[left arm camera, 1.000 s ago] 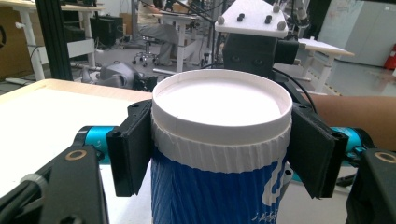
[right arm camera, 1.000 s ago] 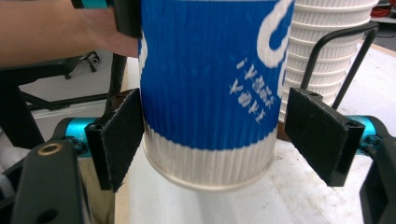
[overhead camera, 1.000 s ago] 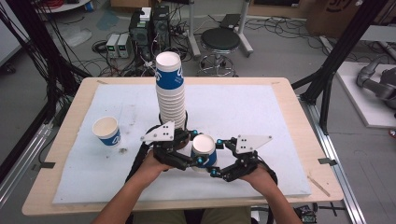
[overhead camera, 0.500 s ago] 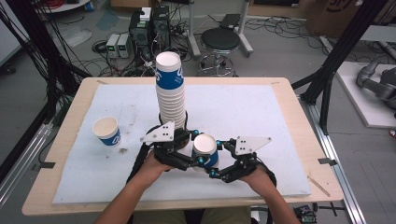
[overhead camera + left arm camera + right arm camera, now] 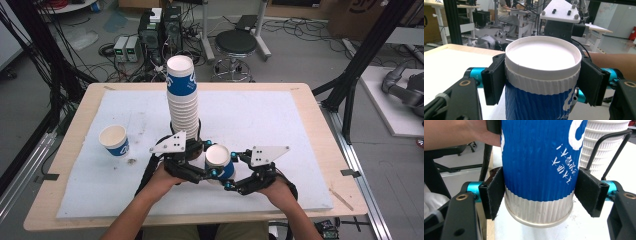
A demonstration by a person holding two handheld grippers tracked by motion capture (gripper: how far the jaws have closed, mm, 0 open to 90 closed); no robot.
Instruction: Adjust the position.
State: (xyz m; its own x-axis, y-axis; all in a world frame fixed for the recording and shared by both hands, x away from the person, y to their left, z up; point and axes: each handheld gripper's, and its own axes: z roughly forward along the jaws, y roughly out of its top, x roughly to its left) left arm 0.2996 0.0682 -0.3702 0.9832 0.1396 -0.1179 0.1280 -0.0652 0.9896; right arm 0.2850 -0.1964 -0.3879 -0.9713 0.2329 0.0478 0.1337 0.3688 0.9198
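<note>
Black-jawed left hand-held gripper: I see it low at the middle of the table, its two jaws pinching the upper part of the held cup, just under the rim; my left gripper view shows a pad pressed against each side.
Right hand-held gripper: it comes in from the other side, and in my right gripper view its jaws squeeze the lower part of the same cup, one pad flat on each side near the white base band.
Held cup: blue and white ribbed paper, upright, mouth open upward, caught between both grippers and just in front of the stack.
Hands: my left hand and right hand enter from the bottom edge, each wrapped around its gripper.
Cup stack: a tall column of nested paper cups, standing just behind the held cup, near the table's middle.
Single cup: upright and alone, well apart to the left.
Table: light wood with a white mat covering most of it.
</note>
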